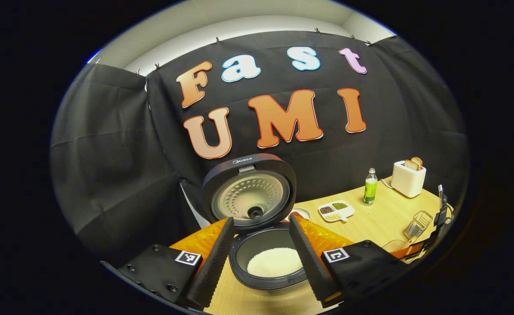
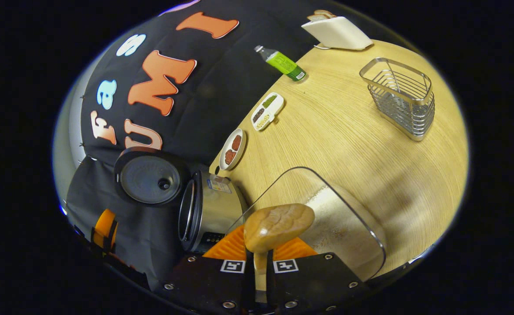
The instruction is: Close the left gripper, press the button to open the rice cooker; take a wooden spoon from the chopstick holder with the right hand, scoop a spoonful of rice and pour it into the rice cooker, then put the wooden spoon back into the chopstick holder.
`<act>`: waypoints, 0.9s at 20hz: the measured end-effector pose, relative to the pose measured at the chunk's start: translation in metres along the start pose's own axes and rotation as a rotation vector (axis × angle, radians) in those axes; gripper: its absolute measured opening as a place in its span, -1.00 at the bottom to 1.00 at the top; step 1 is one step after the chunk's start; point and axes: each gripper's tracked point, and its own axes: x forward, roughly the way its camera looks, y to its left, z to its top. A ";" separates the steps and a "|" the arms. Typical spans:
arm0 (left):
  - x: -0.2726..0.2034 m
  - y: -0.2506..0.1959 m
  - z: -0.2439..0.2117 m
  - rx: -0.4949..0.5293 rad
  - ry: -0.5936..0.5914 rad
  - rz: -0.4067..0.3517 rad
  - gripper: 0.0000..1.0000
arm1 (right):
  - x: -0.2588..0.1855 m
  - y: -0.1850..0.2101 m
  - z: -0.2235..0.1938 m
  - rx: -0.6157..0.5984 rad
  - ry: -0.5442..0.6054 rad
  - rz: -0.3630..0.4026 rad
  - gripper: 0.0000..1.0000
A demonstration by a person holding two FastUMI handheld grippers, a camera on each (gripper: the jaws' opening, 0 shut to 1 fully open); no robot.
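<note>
The rice cooker [image 1: 267, 262] stands with its lid [image 1: 250, 192] swung up, and a mound of white rice [image 1: 275, 261] lies in its pot. My left gripper [image 1: 261, 223] is open, one finger on each side of the pot, holding nothing. My right gripper [image 2: 260, 264] is shut on the handle of the wooden spoon [image 2: 278, 225]. The spoon's bowl sits at the near rim of the clear rice container [image 2: 348, 232]. The cooker [image 2: 208, 210] lies left of the spoon in the right gripper view. The wire chopstick holder [image 2: 401, 98] stands farther back on the table, with nothing seen in it.
On the wooden table [image 2: 348, 144] there are a white toaster [image 2: 337, 33] with bread, a green bottle [image 2: 283, 63], a divided dish of beans [image 2: 266, 111] and a small plate [image 2: 233, 148]. The black cloth wall runs close behind the cooker.
</note>
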 end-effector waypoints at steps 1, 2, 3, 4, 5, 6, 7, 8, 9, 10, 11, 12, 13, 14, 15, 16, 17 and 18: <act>0.000 -0.001 0.001 -0.004 -0.003 0.003 0.72 | -0.002 -0.001 0.006 0.020 -0.001 0.011 -0.81; 0.001 -0.003 0.002 -0.010 -0.004 0.005 0.72 | -0.007 0.000 0.011 0.043 -0.004 0.027 -0.82; -0.001 -0.004 0.005 -0.016 -0.008 0.008 0.72 | -0.009 0.001 0.017 0.063 -0.001 0.046 -0.82; 0.000 -0.006 0.007 -0.021 -0.012 0.009 0.73 | -0.015 0.004 0.023 0.085 0.002 0.069 -0.82; 0.000 -0.006 0.008 -0.025 -0.018 0.013 0.72 | -0.022 0.008 0.028 0.104 0.002 0.091 -0.82; 0.000 -0.007 0.010 -0.029 -0.022 0.016 0.72 | -0.027 0.013 0.037 0.131 -0.001 0.119 -0.82; -0.001 -0.007 0.012 -0.033 -0.030 0.023 0.72 | -0.033 0.018 0.045 0.159 0.000 0.147 -0.82; -0.001 -0.006 0.015 -0.039 -0.035 0.028 0.72 | -0.038 0.024 0.052 0.184 -0.005 0.175 -0.82; -0.002 -0.005 0.016 -0.046 -0.042 0.038 0.72 | -0.041 0.030 0.060 0.203 -0.006 0.200 -0.82; -0.002 -0.003 0.018 -0.053 -0.047 0.046 0.72 | -0.044 0.036 0.067 0.227 -0.006 0.225 -0.82; -0.004 0.001 0.019 -0.053 -0.053 0.060 0.72 | -0.051 0.042 0.072 0.249 0.002 0.253 -0.82; -0.005 0.005 0.020 -0.060 -0.059 0.071 0.72 | -0.054 0.050 0.078 0.278 0.004 0.283 -0.82; -0.007 0.009 0.021 -0.068 -0.064 0.086 0.72 | -0.057 0.059 0.084 0.308 0.010 0.315 -0.82; -0.008 0.014 0.021 -0.077 -0.066 0.100 0.72 | -0.058 0.069 0.090 0.336 0.015 0.347 -0.82; -0.011 0.020 0.020 -0.084 -0.068 0.116 0.72 | -0.061 0.076 0.093 0.361 0.022 0.376 -0.82; -0.013 0.027 0.020 -0.093 -0.070 0.133 0.72 | -0.061 0.084 0.097 0.381 0.030 0.400 -0.82; -0.016 0.033 0.019 -0.100 -0.070 0.144 0.72 | -0.061 0.093 0.099 0.400 0.041 0.420 -0.82; -0.018 0.039 0.018 -0.105 -0.073 0.163 0.72 | -0.058 0.102 0.101 0.413 0.053 0.439 -0.81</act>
